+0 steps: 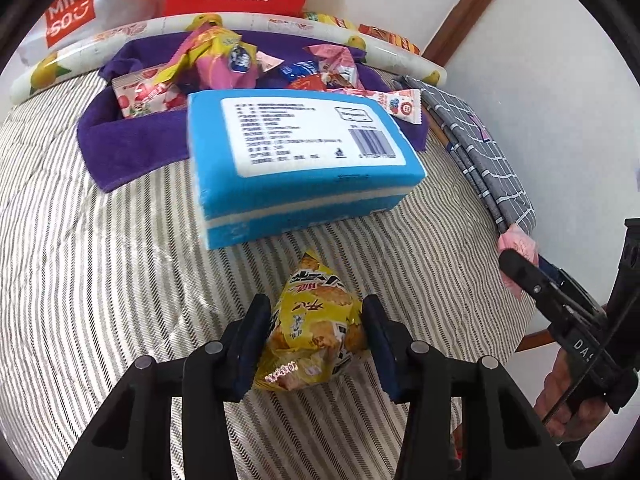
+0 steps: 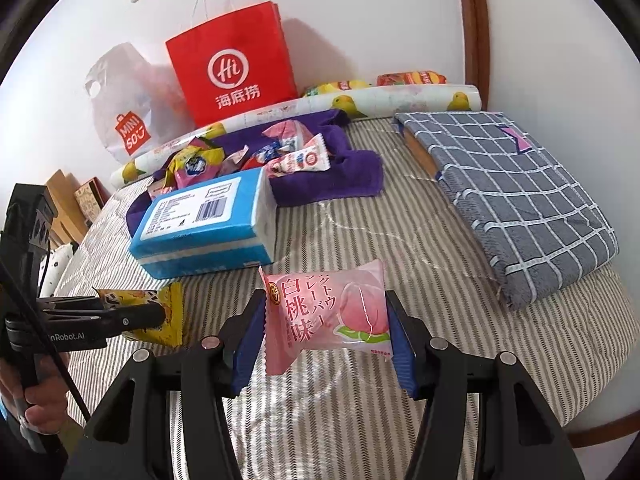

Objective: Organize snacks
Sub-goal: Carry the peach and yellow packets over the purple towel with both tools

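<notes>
My left gripper is shut on a yellow cracker packet and holds it over the striped bed; it also shows in the right wrist view. My right gripper is shut on a pink peach-flavour snack packet, which shows at the right edge of the left wrist view. Several more snack packets lie heaped on a purple towel behind a blue and white box; the box is also in the right wrist view.
A red paper bag and a white Miniso bag lean on the back wall behind a fruit-printed roll. A folded grey checked blanket lies at the right. The striped bed surface drops off at the right edge.
</notes>
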`<action>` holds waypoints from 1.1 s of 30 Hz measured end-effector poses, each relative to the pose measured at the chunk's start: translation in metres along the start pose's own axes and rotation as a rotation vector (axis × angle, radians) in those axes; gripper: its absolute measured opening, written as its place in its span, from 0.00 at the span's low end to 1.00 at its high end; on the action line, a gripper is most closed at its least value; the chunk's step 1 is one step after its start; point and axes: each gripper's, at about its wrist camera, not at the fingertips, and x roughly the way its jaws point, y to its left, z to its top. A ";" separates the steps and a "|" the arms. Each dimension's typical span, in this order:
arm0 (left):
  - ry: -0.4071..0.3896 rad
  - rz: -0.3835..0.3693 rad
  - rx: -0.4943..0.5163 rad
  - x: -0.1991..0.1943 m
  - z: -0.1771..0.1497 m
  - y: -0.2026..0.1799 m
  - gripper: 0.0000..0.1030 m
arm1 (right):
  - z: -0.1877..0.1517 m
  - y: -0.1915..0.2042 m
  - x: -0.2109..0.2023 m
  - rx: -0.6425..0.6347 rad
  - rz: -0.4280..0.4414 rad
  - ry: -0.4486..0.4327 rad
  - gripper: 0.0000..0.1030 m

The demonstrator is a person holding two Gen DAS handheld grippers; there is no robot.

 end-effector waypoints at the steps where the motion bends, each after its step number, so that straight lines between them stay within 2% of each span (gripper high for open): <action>1: -0.003 -0.001 -0.004 0.000 -0.001 0.001 0.44 | -0.001 0.002 0.002 -0.003 0.002 0.007 0.54; 9: -0.015 -0.029 -0.024 -0.012 -0.006 0.014 0.44 | -0.004 0.023 0.009 -0.031 0.032 0.038 0.54; 20: -0.017 -0.065 -0.026 -0.021 -0.005 0.022 0.44 | 0.005 0.044 0.009 -0.038 0.065 0.026 0.54; 33: -0.059 -0.077 0.004 -0.052 0.032 0.017 0.44 | 0.043 0.049 -0.006 -0.021 0.094 -0.051 0.54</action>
